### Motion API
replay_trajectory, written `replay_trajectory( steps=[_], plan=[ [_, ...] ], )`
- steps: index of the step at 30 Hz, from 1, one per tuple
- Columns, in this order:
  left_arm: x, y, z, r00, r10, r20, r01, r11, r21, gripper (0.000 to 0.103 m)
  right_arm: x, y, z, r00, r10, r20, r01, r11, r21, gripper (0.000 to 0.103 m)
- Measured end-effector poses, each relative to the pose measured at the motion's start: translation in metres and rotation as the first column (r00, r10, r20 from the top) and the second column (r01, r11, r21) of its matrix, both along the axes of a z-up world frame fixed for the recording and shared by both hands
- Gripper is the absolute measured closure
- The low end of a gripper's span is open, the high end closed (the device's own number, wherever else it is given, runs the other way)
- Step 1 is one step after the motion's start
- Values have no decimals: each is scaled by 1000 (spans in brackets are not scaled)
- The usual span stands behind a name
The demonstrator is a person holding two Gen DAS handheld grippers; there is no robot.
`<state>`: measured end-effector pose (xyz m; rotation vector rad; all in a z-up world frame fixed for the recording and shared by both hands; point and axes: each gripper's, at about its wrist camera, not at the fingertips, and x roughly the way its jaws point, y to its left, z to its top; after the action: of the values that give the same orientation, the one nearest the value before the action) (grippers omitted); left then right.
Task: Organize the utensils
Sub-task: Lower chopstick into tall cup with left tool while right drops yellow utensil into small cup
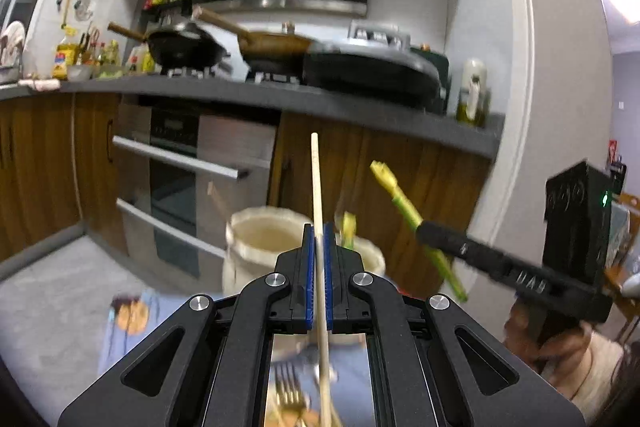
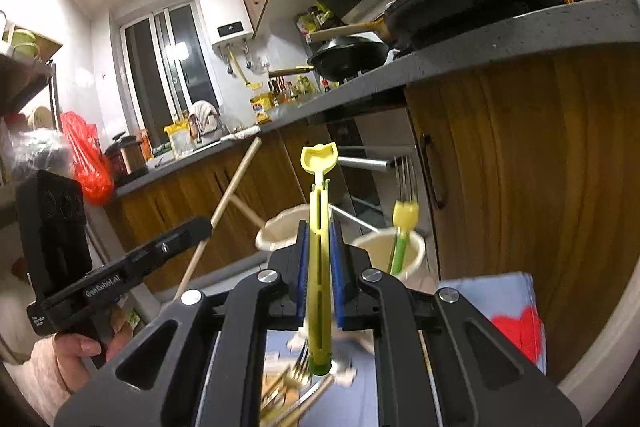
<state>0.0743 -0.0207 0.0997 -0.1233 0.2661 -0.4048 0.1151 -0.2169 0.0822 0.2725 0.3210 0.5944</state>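
Note:
In the left wrist view my left gripper [image 1: 319,239] is shut on a pale wooden chopstick [image 1: 317,183] that sticks up between the blue pads. My right gripper [image 2: 319,239] is shut on the handle of a yellow-green plastic utensil [image 2: 319,187], held upright. Each gripper shows from the side in the other view: the right gripper [image 1: 422,229] with its utensil [image 1: 400,201], the left gripper [image 2: 204,225] with its chopstick [image 2: 236,183]. Beyond both stand two cream cups [image 2: 266,233] [image 2: 416,255]. The right cup holds a fork with a yellow-green handle [image 2: 404,215]. Loose utensils [image 2: 296,379] lie blurred below.
A blue cloth with a red heart [image 2: 504,307] covers the surface under the cups. Behind are wooden cabinets [image 2: 520,167], an oven [image 1: 176,163] and a grey counter [image 1: 280,95] with pans. A person's hand [image 2: 76,347] holds the left gripper's handle.

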Motion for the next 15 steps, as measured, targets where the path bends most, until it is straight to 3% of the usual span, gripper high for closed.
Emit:
replay_trajectory(
  steps=[7,15],
  plan=[
    [47,-5,18,998,22,61,-19,998,-59,98,47,4,-2,1000,-6,5,6,999,36,93],
    [87,-18,13,988,98,115,-94,995,-38,98,80,13,-21,1000,-29,-5,29,999,34,93]
  ],
)
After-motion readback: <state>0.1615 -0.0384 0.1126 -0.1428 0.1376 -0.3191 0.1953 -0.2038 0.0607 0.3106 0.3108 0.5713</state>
